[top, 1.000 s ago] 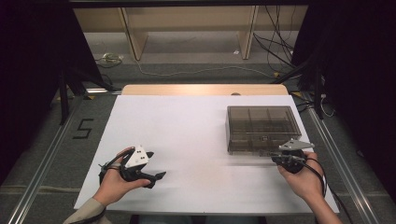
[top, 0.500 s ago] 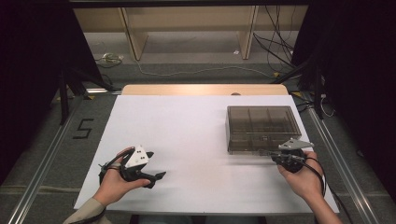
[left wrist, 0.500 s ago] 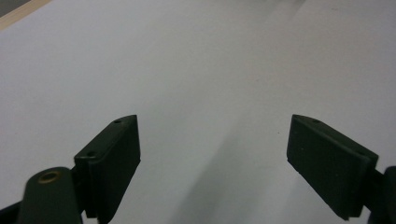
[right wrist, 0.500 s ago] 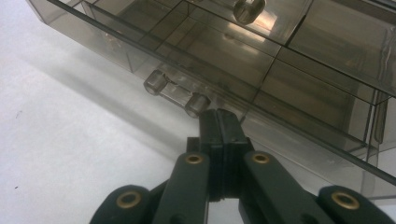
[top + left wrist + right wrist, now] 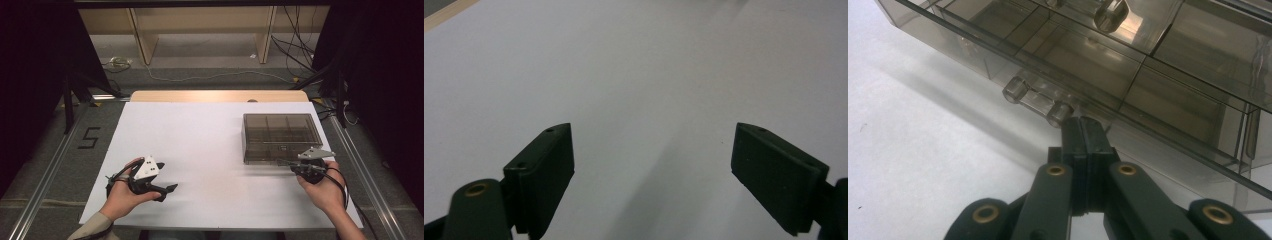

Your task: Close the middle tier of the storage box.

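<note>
High view: a smoky clear box [image 5: 280,136] sits on the right of the white table [image 5: 200,150]. Right gripper [image 5: 292,167] — jaws pressed together, empty — has its tips at the box's front latch [image 5: 1038,97]. Left gripper [image 5: 167,190] rests near-left, jaws wide apart, holding nothing.

My left hand [image 5: 122,192] sits low at the near-left, wrist bent, thumb over the top of the left gripper [image 5: 167,189], which points to the right w/ jaws spread wide apart, nothing btwn them; pads [image 5: 541,172] face each other across a big gap. My right hand [image 5: 325,187] is at the near-right, fingers wrapped round the right gripper [image 5: 1083,131], grey plate up top, cable looping by my wrist. Its jaws are pressed flat together, tips pointing fwd and a bit left.
</note>
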`<state>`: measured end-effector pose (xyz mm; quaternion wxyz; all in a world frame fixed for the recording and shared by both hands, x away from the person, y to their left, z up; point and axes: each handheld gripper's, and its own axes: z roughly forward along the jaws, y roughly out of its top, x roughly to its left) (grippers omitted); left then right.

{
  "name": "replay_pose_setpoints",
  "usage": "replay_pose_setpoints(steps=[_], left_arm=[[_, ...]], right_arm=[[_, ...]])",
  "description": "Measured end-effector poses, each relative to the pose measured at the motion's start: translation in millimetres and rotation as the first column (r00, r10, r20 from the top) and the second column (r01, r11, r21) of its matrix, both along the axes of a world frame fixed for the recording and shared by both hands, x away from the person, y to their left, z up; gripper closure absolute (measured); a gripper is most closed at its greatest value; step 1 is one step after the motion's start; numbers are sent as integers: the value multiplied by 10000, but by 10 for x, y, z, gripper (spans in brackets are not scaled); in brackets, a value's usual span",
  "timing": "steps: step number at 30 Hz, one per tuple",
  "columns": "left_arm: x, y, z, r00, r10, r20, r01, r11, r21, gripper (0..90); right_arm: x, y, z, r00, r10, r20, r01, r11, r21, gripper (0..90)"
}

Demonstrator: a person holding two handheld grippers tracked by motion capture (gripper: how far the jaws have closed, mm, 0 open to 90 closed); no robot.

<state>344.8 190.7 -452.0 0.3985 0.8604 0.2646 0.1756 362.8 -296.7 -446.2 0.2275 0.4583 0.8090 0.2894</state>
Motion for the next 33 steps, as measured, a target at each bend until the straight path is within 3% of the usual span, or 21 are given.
replay_pose_setpoints(steps=[33], left_arm=[[1, 1, 1, 10000, 12, -5, -12, 10000, -11, 177]], right_arm=[[55, 3, -7, 10000, -79, 31, 79, 10000, -28, 900]])
